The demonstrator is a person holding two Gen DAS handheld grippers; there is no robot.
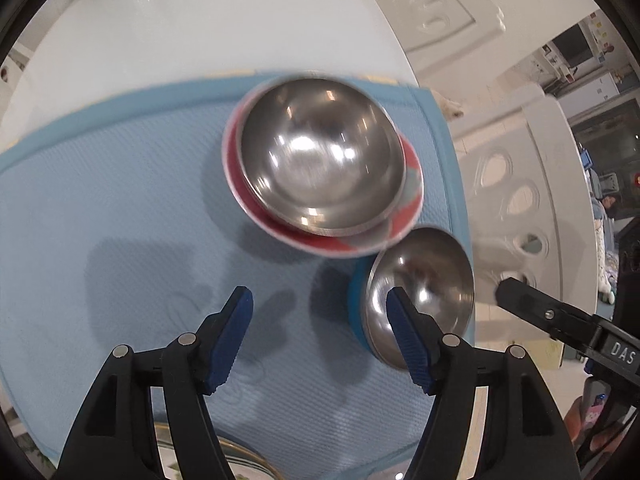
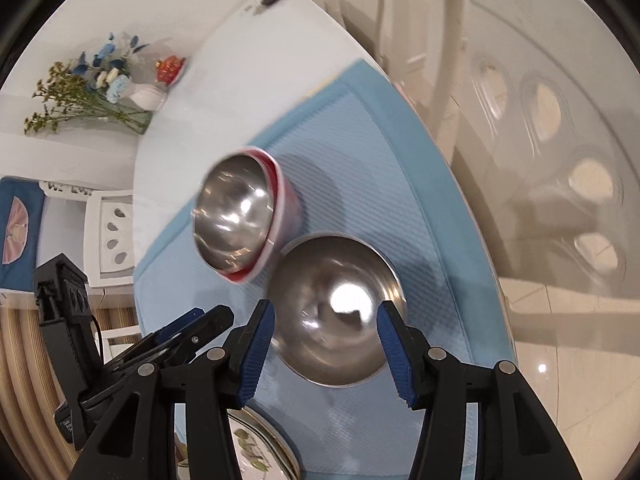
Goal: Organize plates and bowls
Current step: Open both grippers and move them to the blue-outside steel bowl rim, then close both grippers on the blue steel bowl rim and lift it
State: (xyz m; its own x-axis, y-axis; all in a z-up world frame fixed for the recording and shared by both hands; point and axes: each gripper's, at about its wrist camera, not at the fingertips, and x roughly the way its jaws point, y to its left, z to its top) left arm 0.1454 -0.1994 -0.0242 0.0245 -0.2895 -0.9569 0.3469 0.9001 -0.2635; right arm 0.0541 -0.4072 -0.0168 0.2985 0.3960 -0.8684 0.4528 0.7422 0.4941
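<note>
A steel-lined bowl with a red outside [image 1: 320, 160] [image 2: 236, 216] sits on the blue mat [image 1: 120, 220] [image 2: 360, 140]. A second steel-lined bowl with a blue outside [image 1: 420, 292] [image 2: 336, 312] stands beside it, nearer the mat's right edge. My left gripper [image 1: 320, 336] is open and empty above the mat, its right finger in front of the blue bowl. My right gripper [image 2: 326, 352] is open, its fingers [image 2: 394, 356] either side of the blue bowl, above it. A patterned plate [image 2: 256, 452] [image 1: 244, 460] shows at the mat's near edge.
The mat lies on a white table [image 1: 200, 20] [image 2: 240, 40]. White chairs [image 1: 520, 184] [image 2: 560, 160] stand along the right side. A vase of flowers [image 2: 100, 88] and a small red object [image 2: 170, 66] stand at the far end. The left gripper's body [image 2: 120, 352] shows beside my right.
</note>
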